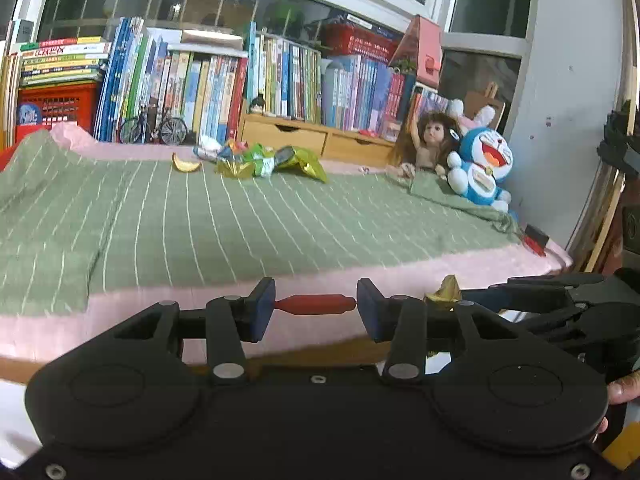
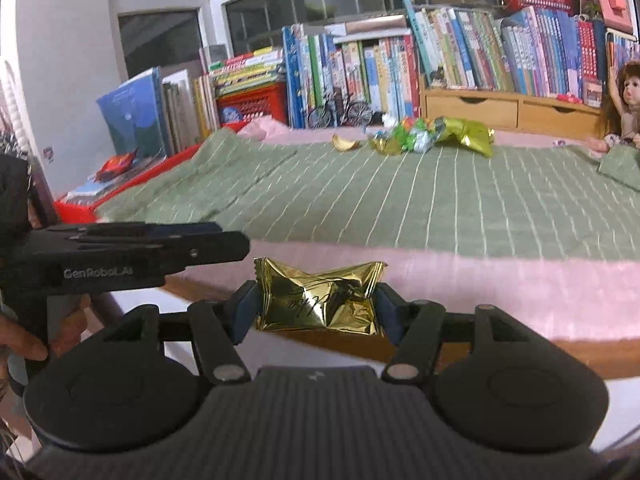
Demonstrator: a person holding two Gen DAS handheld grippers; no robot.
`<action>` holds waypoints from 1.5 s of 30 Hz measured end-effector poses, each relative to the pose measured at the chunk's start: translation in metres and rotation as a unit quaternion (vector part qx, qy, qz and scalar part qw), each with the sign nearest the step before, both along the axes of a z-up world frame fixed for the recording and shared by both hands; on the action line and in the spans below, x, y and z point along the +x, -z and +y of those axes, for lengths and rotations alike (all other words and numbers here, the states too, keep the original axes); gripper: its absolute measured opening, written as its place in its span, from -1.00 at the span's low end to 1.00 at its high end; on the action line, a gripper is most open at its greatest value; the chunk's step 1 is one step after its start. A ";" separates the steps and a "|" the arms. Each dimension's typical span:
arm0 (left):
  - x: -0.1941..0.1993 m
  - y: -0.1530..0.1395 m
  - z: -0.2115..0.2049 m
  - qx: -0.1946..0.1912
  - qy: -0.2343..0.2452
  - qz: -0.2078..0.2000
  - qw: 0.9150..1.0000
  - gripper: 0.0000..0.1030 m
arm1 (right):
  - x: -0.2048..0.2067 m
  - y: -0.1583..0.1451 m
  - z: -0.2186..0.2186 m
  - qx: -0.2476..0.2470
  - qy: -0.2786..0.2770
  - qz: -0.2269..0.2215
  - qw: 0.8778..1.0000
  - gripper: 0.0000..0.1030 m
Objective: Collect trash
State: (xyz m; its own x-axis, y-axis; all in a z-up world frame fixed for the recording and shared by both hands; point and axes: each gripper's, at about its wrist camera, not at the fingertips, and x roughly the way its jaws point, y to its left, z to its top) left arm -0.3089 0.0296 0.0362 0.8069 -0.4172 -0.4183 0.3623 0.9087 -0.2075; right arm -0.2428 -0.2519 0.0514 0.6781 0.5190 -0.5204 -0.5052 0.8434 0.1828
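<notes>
Gold wrapper (image 2: 318,300) sits clamped between the right gripper (image 2: 316,310) pads.

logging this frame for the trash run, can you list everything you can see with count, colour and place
gold wrapper: one, gold foil, held in the right gripper
red piece: one, red, slim, held in the left gripper
wrapper pile: several, green, gold and silver, far side of the bed
peel-like scrap: one, yellow, left of the pile
blanket: one, green with white lines, over the pink bed cover
books: many, mixed colours, row behind the bed
wooden drawers: one unit, tan, under the books
toy bicycle: one, dark, before the books
doll: one, brown hair, right
blue cat plush: one, blue and white, beside the doll
fingers: blue pads, black frames
</notes>
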 end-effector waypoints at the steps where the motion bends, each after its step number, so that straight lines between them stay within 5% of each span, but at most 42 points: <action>1: -0.004 0.004 0.000 -0.001 0.002 0.005 1.000 -0.17 | -0.003 0.003 0.001 -0.003 -0.001 0.003 1.000 0.29; 24: -0.029 0.088 0.004 0.037 0.012 0.117 0.992 -0.17 | -0.030 0.038 -0.010 -0.014 0.022 0.049 0.998 0.29; 27: -0.027 0.090 0.002 0.046 0.003 0.112 0.993 0.00 | -0.029 0.039 -0.011 -0.012 0.024 0.051 0.998 0.31; 29: -0.025 0.091 0.000 0.055 -0.004 0.111 0.992 0.57 | -0.028 0.040 -0.012 -0.012 0.026 0.052 0.998 0.33; 32: -0.023 0.090 -0.002 0.068 -0.012 0.107 0.992 0.89 | -0.028 0.042 -0.015 -0.012 0.030 0.053 0.998 0.36; 45: -0.009 0.087 0.018 0.073 -0.042 0.121 0.989 1.00 | -0.022 0.051 -0.013 -0.019 0.030 0.061 0.998 0.40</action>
State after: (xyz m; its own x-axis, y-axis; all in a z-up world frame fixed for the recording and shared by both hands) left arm -0.3177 0.0475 -0.0509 0.7049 -0.2733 -0.6545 0.2397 0.9603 -0.1429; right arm -0.2651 -0.2644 0.0001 0.6382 0.4584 -0.6186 -0.4300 0.8787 0.2076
